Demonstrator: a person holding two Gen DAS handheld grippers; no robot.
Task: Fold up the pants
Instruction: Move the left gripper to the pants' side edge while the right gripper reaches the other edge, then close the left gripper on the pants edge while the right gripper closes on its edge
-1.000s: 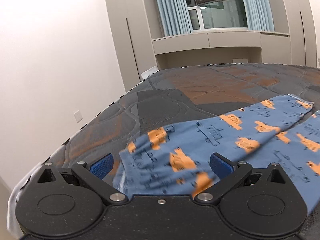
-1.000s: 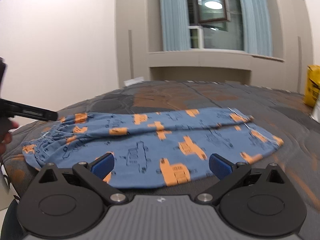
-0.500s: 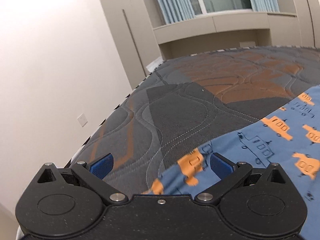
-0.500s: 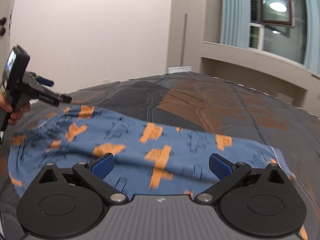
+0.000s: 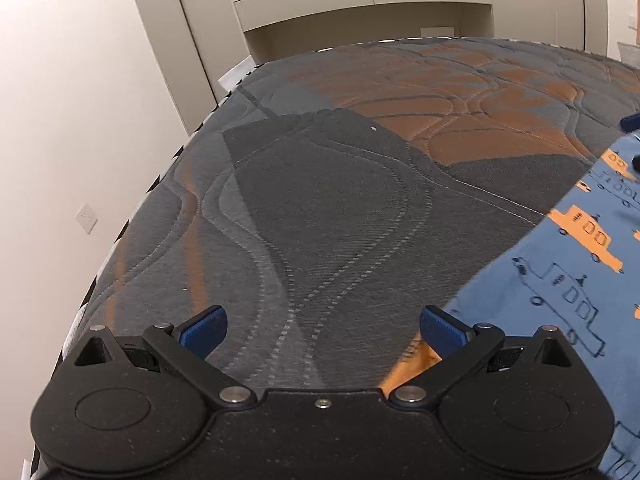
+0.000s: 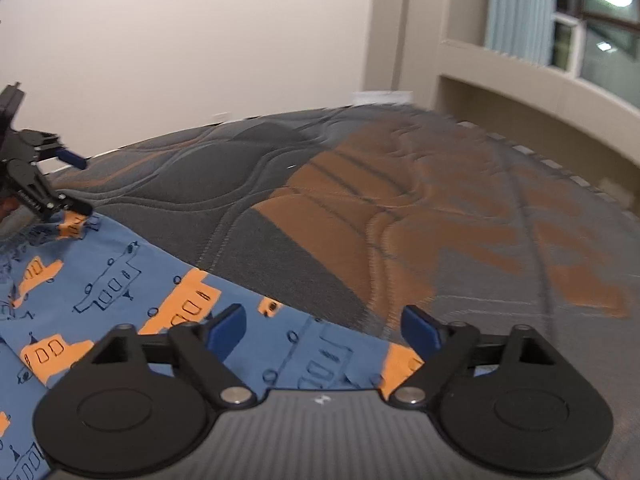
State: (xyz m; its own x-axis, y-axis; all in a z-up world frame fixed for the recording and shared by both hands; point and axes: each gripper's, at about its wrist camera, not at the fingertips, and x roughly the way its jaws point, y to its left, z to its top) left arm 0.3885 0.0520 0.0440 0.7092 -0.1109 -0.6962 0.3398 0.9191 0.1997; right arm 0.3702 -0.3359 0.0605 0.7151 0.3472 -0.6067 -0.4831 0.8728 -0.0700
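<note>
One pair of pants (image 6: 108, 280), blue with orange vehicle prints, lies on one quilted bed (image 5: 360, 200). Two claws are in view: the left claw (image 5: 322, 326) and the right claw (image 6: 322, 330), each with two blue pads. One wall socket plate (image 5: 86, 217) shows on the wall. One window (image 6: 600, 36) has one curtain (image 6: 520, 12) visible beside it.

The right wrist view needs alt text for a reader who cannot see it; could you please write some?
Open right gripper with blue pads, jaws just narrowed slightly and nothing between the pads, over the edge of blue pants printed with orange trucks, spread on a grey-and-orange quilted mattress. Far left, the left gripper reaches the pants' far end.
</note>
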